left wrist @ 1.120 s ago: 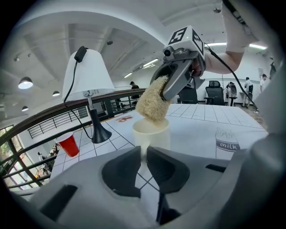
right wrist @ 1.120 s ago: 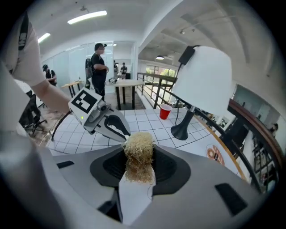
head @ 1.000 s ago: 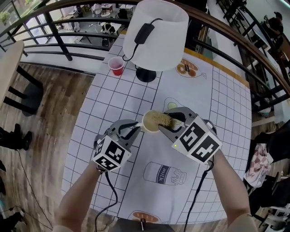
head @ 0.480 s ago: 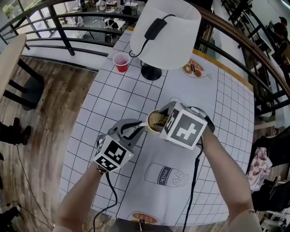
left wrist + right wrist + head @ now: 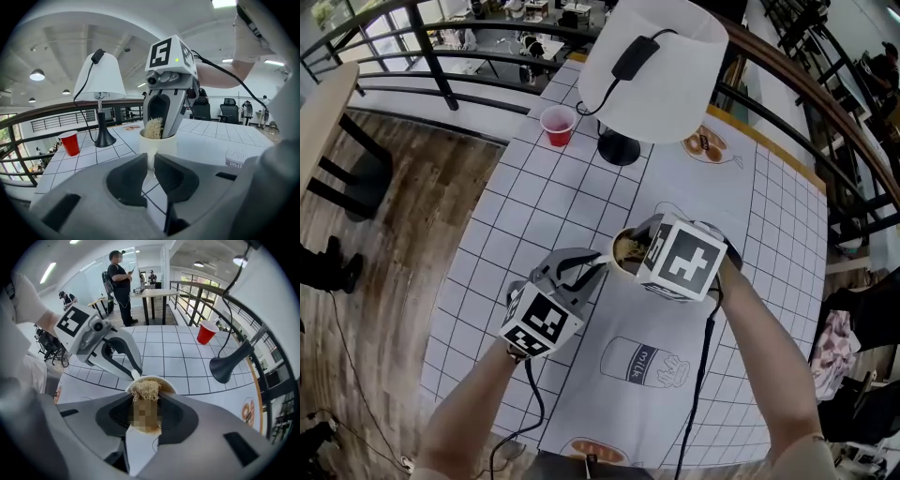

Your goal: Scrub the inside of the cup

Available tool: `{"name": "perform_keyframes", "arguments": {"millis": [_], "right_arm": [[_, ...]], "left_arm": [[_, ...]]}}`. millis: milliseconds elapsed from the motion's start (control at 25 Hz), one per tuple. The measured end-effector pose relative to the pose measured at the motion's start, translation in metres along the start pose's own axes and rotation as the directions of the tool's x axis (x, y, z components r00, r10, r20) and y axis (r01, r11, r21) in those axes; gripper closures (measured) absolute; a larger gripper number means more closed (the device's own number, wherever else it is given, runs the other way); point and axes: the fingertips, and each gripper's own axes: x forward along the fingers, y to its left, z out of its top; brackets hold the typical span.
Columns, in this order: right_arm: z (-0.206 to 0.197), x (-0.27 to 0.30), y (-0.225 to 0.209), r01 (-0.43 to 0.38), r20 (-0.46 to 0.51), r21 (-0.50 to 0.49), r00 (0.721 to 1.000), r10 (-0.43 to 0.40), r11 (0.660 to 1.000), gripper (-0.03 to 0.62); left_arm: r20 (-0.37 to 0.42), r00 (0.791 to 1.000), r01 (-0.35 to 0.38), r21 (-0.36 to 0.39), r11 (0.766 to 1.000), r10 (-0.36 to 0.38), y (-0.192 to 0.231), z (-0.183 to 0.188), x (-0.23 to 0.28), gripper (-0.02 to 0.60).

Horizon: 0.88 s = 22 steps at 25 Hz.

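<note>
Head view: scrubber (image 5: 145,391) at cup (image 5: 625,253) mouth

Cup stands upright on the desk (image 5: 534,206), btwn your two tools. Left tool (image 5: 592,270) is clamped on its handle, so cup sits straight ahead of it. Right tool (image 5: 642,248) is clamped on scrubber, pointing steeply down into the mouth from above. Scrubber's long axis runs approx along cup's upright axis, so next stroke prob. needs to go straight down, then round the wall.
</note>
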Motion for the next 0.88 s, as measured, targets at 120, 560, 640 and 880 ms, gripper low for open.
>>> {"name": "perform_keyframes", "arguments": {"millis": [120,560,640,880], "right_arm": [[0.007,-0.027,0.000,0.026,0.064,0.006,0.998,-0.026,1.000,0.470],[0.003,-0.011,-0.008,0.152,-0.026,-0.079,0.988,-0.155,0.985,0.468],[-0.001,-0.004,-0.010,0.121,-0.025,-0.050,0.992,-0.123,0.991,0.468],[-0.002,0.004,-0.004,0.001,-0.003,0.013,1.000,-0.001,1.000,0.474]], "left_arm": [[0.001,1.000,-0.002,-0.004,1.000,0.002,0.000,0.001,0.000,0.528],[0.017,1.000,-0.002,-0.017,1.000,0.002,-0.001,0.000,0.002,0.528],[0.025,1.000,0.006,-0.027,1.000,-0.005,-0.002,0.001,0.003,0.528],[0.043,0.999,0.007,-0.027,1.000,-0.006,0.001,0.004,0.001,0.528]]}}
